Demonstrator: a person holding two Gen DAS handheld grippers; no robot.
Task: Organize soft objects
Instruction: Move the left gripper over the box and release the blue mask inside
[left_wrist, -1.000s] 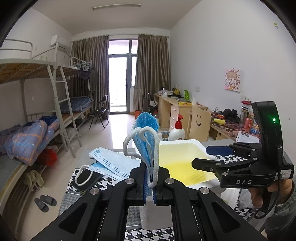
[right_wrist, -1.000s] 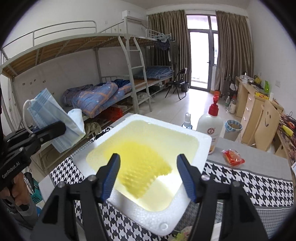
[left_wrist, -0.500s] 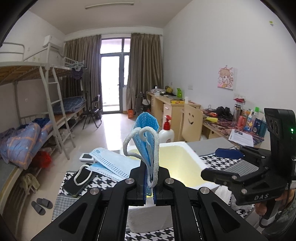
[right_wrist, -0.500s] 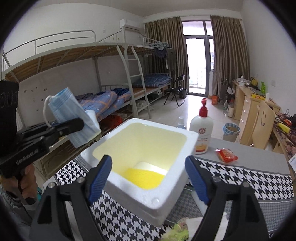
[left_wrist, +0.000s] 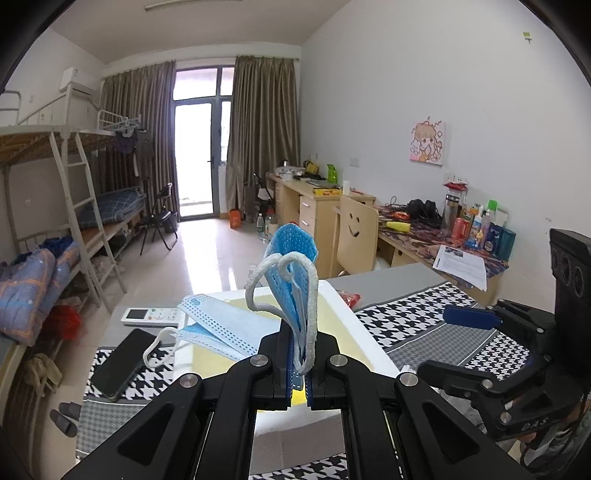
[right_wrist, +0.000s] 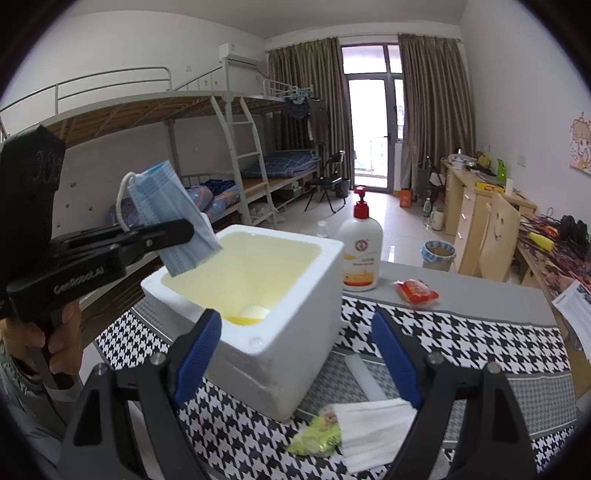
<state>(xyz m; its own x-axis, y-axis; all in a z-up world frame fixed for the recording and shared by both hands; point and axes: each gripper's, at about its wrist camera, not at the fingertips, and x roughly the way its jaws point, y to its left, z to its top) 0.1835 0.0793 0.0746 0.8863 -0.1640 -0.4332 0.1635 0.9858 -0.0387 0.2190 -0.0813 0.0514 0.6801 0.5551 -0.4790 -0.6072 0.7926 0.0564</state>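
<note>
Face mask (right_wrist: 168, 218) pinched in left gripper (left_wrist: 300, 384) above foam box (right_wrist: 295, 354) rim; right gripper (right_wrist: 295, 354) wide, empty.

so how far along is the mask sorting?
Done: nothing soft clearly shows inside the foam box; only something yellow at its bottom.
In hand: left gripper is clamped on blue masks, held at the box's rim, not released.
Left: dropping them in, then probably the white tissue and green wrapper on the cloth. Right gripper is open, empty.
</note>
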